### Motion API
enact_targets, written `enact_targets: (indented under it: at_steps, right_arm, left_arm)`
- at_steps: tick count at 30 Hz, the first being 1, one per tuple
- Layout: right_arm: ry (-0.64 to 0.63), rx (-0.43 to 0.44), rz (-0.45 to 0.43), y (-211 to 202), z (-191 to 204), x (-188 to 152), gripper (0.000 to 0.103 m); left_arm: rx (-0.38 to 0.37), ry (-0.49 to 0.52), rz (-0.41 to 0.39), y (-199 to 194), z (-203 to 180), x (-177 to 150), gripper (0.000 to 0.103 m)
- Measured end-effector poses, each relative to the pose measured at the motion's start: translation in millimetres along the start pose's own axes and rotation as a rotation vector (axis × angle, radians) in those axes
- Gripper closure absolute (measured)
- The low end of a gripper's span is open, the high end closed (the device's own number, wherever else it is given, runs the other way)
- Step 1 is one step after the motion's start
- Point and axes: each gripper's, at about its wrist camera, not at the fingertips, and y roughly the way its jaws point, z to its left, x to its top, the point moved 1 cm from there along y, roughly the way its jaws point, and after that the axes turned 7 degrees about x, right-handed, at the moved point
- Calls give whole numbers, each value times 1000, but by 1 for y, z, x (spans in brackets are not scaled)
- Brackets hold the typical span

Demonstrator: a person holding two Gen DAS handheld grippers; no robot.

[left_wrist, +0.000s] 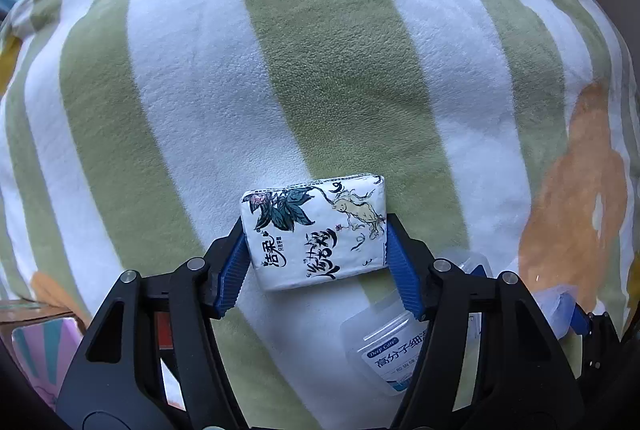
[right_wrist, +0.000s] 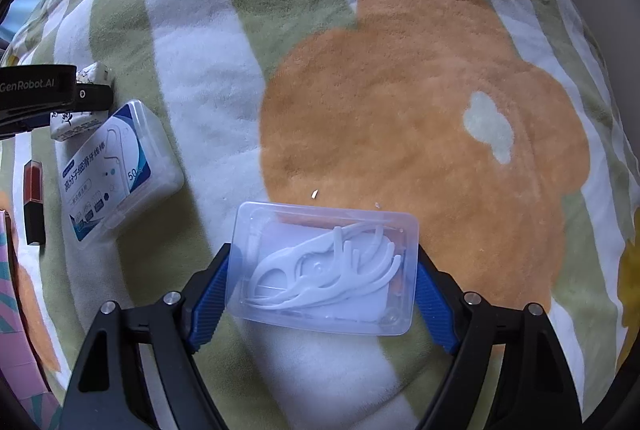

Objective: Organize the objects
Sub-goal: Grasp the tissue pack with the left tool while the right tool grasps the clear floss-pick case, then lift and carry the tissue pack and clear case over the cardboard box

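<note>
My left gripper (left_wrist: 314, 250) is shut on a white tissue pack (left_wrist: 316, 230) printed with dark leaves and Chinese writing, held above the striped blanket (left_wrist: 320, 70). My right gripper (right_wrist: 322, 270) is shut on a clear plastic box (right_wrist: 326, 264) holding several white floss picks. A labelled floss pick box (right_wrist: 116, 170) lies on the blanket to the left; it also shows in the left wrist view (left_wrist: 384, 350), below the left gripper. The left gripper with its tissue pack (right_wrist: 76, 120) shows at the left edge of the right wrist view.
The blanket (right_wrist: 400, 110) has green and white stripes and orange flower shapes. A dark red lipstick (right_wrist: 33, 202) lies left of the labelled box. A pink patterned item (left_wrist: 36, 350) sits at the lower left.
</note>
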Motion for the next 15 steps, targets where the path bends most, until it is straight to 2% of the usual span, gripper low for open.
enact_targets:
  at_steps: [8,15]
  right_arm:
    - [-33,15,-40,-31,0,9,24]
    - [-77,52,-90,-77,7,17,24]
  left_arm:
    - [-11,-24,-32,-29,9,-4,44]
    - [-13,-30,-93,-77,20,-14,44]
